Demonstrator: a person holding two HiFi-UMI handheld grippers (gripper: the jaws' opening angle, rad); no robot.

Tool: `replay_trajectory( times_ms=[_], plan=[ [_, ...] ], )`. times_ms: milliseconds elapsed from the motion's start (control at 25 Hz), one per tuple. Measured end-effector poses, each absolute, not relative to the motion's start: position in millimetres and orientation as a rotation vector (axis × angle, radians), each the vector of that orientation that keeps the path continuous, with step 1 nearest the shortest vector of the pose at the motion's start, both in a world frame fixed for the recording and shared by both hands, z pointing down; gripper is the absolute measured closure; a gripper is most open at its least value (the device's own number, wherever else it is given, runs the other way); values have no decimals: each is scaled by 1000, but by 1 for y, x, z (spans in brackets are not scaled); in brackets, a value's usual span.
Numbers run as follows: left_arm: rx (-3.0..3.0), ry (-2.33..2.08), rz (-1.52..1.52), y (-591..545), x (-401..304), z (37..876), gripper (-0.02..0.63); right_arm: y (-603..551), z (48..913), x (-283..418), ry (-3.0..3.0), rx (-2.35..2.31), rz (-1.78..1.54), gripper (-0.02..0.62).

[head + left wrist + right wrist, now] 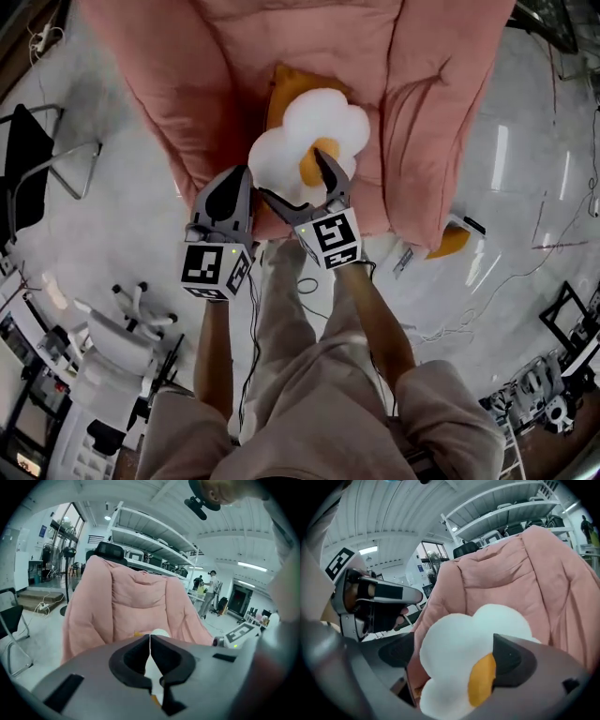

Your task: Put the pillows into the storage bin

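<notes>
Centrally in the head view, a white fried-egg pillow [300, 141] is seen on a pink padded chair [309, 37], with an orange pillow [281, 89] behind it. It is straddled by the right gripper [295, 178], whose 2 jaws are spread wide, 1 tip at the yolk. At lower left, the left gripper [225, 197] is seen with its jaws together and nothing between them.

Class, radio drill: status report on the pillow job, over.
Left gripper shut, empty. Right gripper open, fingers astride fried-egg pillow on pink chair. Storage bin out of view.

Pillow [298, 141] white w/ orange centre; armchair [281, 47] pink; trousers [309, 375] beige; floor [122, 187] pale grey.
</notes>
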State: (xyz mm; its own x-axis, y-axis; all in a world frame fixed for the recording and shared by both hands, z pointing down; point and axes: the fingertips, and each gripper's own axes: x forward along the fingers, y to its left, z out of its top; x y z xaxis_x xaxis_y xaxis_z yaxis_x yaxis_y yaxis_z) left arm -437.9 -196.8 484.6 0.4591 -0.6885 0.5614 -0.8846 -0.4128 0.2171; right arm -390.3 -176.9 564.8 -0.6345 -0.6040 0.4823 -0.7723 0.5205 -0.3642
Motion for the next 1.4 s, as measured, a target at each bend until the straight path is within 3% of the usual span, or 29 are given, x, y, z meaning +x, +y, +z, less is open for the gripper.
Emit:
replay_trajectory(
  times_ms=[200, 480, 680, 800, 960, 1400],
  plan=[
    [2182, -1354, 516, -192, -482, 490, 594, -186, 590, -425, -2377, 1199, 744, 35],
    [2149, -1363, 501, -185, -513, 502, 594, -209, 626, -433, -2197, 1310, 633, 32],
    [2155, -1356, 488, -186, -515, 500, 594, -214, 620, -422, -2178, 1335, 676, 248],
    [2168, -1340, 484, -186, -507, 498, 594, -206, 610, -413, -2224, 1325, 748, 340],
    [2193, -1313, 481, -186, -487, 494, 594, -196, 582, -391, -2300, 1337, 798, 376],
    [2355, -1241, 427, -224, -394, 423, 594, -220, 442, -314, -2514, 1487, 662, 385]
  ],
)
